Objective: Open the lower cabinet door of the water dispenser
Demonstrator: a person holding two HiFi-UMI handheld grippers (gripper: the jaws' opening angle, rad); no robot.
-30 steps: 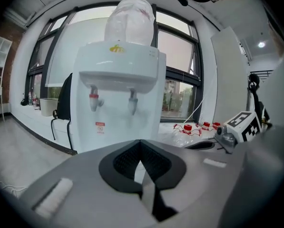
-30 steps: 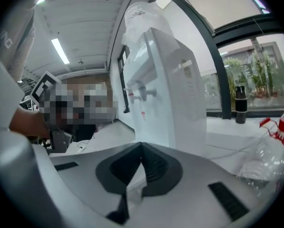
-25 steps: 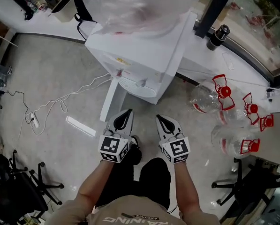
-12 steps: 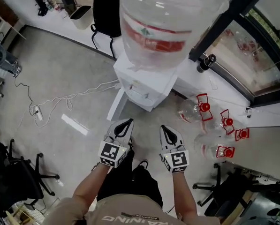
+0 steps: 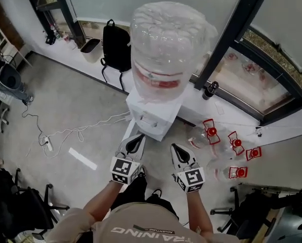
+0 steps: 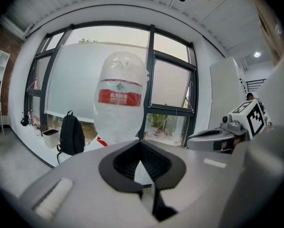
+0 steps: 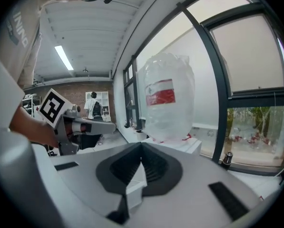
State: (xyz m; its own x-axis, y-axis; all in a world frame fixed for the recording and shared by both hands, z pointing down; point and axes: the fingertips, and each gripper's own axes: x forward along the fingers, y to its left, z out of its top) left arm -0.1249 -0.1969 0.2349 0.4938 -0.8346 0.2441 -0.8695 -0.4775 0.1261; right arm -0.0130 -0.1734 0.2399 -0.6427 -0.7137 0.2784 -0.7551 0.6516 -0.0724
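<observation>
Water dispenser (image 5: 152, 114), floor cable (image 5: 79, 133) seen only from head view

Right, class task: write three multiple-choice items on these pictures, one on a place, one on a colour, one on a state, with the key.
1. In the head view, where is the backpack?
A. left of the dispenser
B. right of it
C. on top of it

2. What colour is the label on the bottle?
A. blue
B. red
C. green

3. How are the left gripper and the right gripper?
A. both open
B. one open, one shut
C. both shut, empty

Key:
1 A: it stands by the wall to the dispenser's left.
2 B: a red band rings the bottle.
3 C: in each gripper view the fingers meet with nothing between them.
</observation>
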